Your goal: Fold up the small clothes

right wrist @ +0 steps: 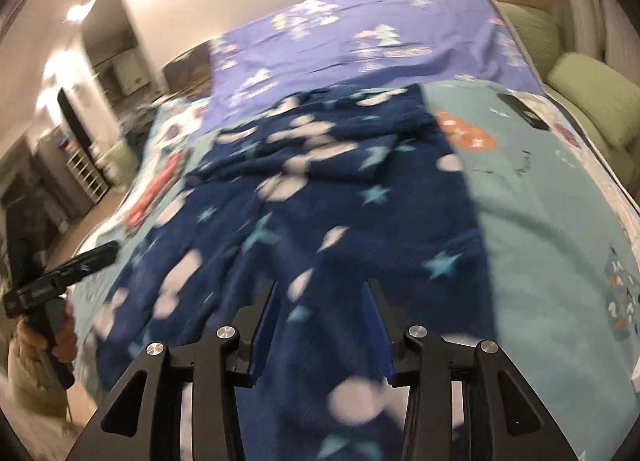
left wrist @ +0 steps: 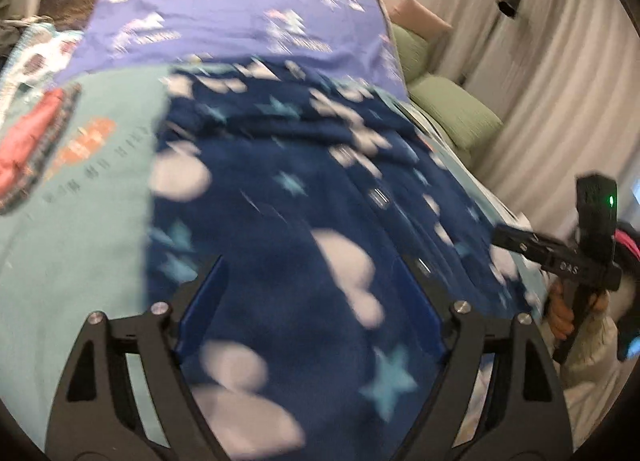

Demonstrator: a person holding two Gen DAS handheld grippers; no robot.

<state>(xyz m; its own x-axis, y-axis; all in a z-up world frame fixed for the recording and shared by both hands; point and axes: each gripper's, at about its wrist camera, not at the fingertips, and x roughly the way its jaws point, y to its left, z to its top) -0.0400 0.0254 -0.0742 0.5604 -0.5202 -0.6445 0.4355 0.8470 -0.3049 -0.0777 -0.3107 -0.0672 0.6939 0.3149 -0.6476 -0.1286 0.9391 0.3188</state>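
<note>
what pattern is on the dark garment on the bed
Navy garment with white clouds and light blue stars; right wrist view shows it best.

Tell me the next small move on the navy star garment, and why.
Probably lower both grippers onto the near hem and pinch it. The left gripper and right gripper hover open and empty over the navy garment, which lies rumpled on the bedspread.

Garment (left wrist: 280,197): navy blue, printed with pale pinkish-white cloud shapes and light teal stars. Bedspread (left wrist: 72,253) beneath it: teal, bearing a red-and-dark vehicle motif and orange-and-white patches. Sheet (left wrist: 224,21) further back: violet-blue with pale, blurred printed motifs. Cushions (right wrist: 592,101): green. Curtain (left wrist: 560,61): off-white. Left gripper (left wrist: 310,297): black frame, blue fingers. Right gripper (right wrist: 322,313): black frame, blue fingers.
</note>
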